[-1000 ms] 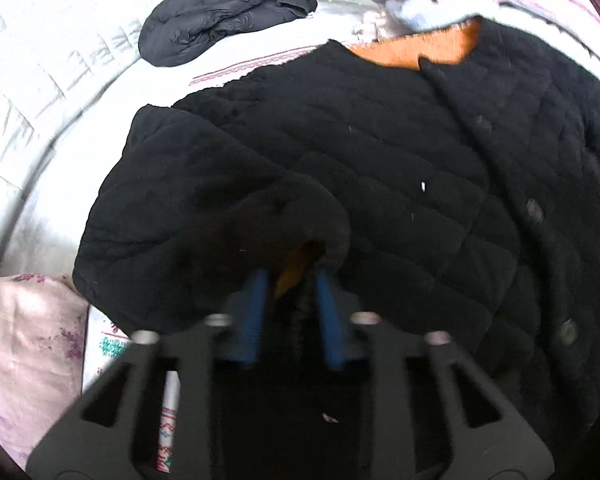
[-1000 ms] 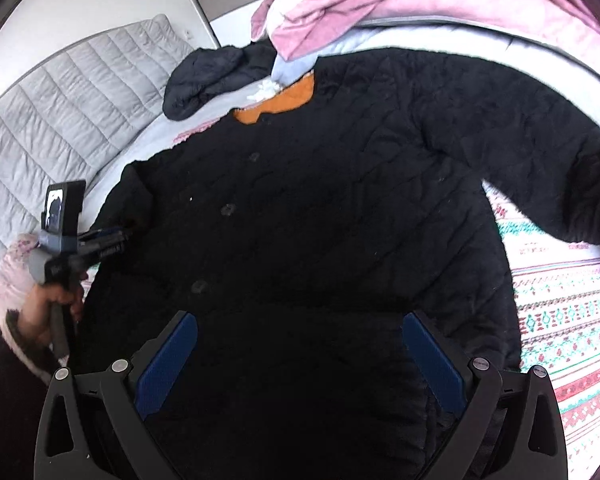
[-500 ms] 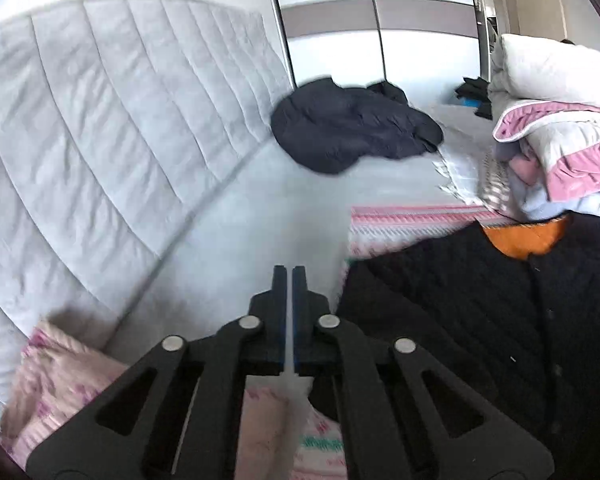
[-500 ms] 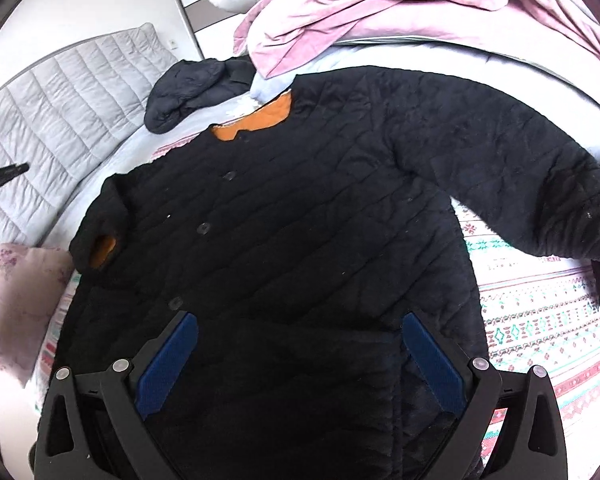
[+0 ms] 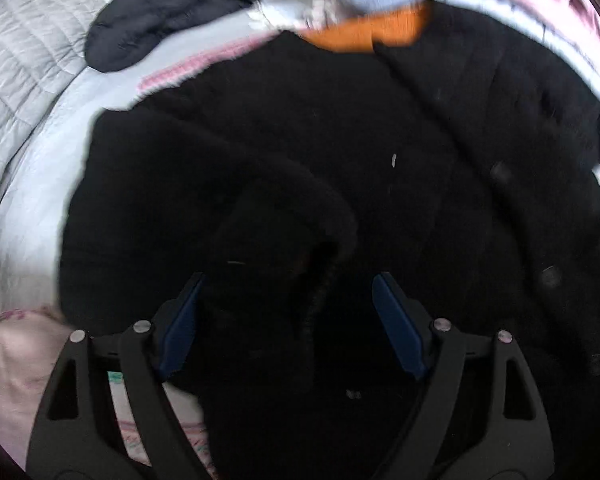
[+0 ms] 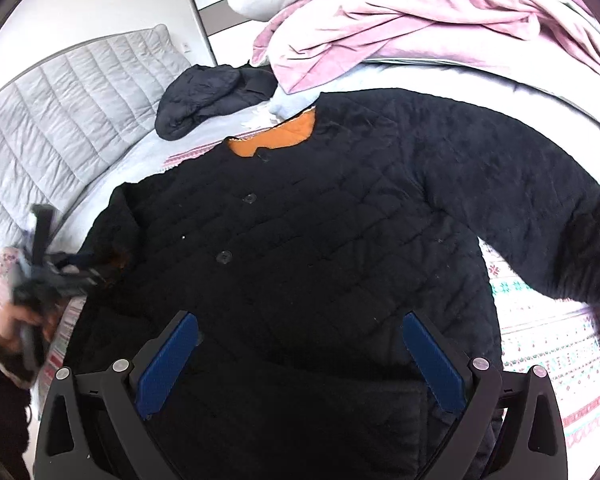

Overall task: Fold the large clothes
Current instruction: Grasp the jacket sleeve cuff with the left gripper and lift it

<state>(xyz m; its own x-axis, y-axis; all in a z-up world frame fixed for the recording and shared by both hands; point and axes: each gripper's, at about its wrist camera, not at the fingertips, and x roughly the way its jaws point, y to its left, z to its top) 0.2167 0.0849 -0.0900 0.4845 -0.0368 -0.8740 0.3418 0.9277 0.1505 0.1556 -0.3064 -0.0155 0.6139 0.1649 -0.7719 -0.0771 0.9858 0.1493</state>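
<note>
A large black quilted jacket [image 6: 320,240] with an orange lining at the collar [image 6: 284,136] lies spread face up on the bed, buttons closed. Its left sleeve is folded in over the body, cuff [image 5: 300,216] just ahead of my left gripper [image 5: 288,280], which is open around it. In the right wrist view the left gripper [image 6: 88,268] is blurred at that cuff. The right sleeve [image 6: 540,216] stretches out to the right. My right gripper [image 6: 300,328] is open and empty above the jacket's hem.
A dark puffer jacket [image 6: 212,96] lies bunched near the grey quilted headboard [image 6: 60,120]. Pink and white bedding [image 6: 420,12] is piled behind the collar. A patterned blanket [image 6: 548,344] covers the bed. A pink pillow [image 5: 16,360] lies at the left.
My left gripper was shut on the sleeve cuff, then swung away shut and empty; now it is back over the cuff with its jaws open. The right gripper stayed open above the hem.
</note>
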